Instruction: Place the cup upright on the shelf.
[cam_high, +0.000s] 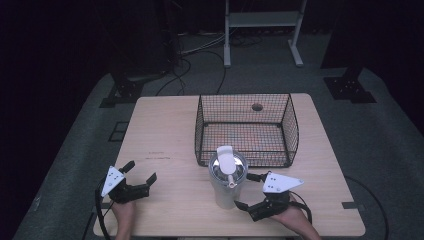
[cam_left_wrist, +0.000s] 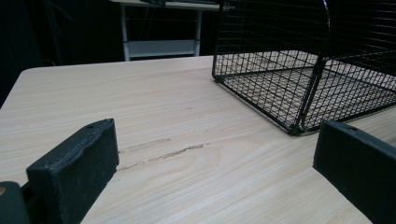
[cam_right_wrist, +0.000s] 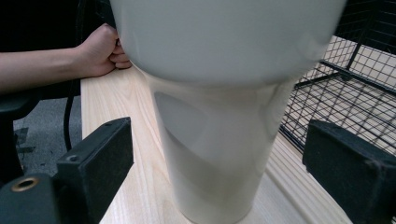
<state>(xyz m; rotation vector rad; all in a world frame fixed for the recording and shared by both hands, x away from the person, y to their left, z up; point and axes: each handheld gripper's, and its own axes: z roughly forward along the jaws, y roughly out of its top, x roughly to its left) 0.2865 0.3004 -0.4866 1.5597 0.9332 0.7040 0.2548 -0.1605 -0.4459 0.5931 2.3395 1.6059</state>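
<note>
A tall white tumbler (cam_high: 227, 182) with a clear lid and a white flip spout stands upright on the wooden table (cam_high: 165, 130), just in front of a black wire basket (cam_high: 246, 129). My right gripper (cam_high: 248, 191) is open beside the tumbler's right side, one jaw on either side of its lower body without touching it. In the right gripper view the tumbler (cam_right_wrist: 219, 102) stands close ahead between the jaws. My left gripper (cam_high: 140, 171) is open over bare table at the front left, holding nothing; its view shows the basket (cam_left_wrist: 303, 70) ahead to the right.
The basket holds nothing that I can see; a round hole (cam_high: 257, 107) in the tabletop shows behind its mesh. In the right gripper view the person's other hand (cam_right_wrist: 100, 51) rests at the table edge. A white metal stand (cam_high: 262, 22) and cables lie on the floor beyond.
</note>
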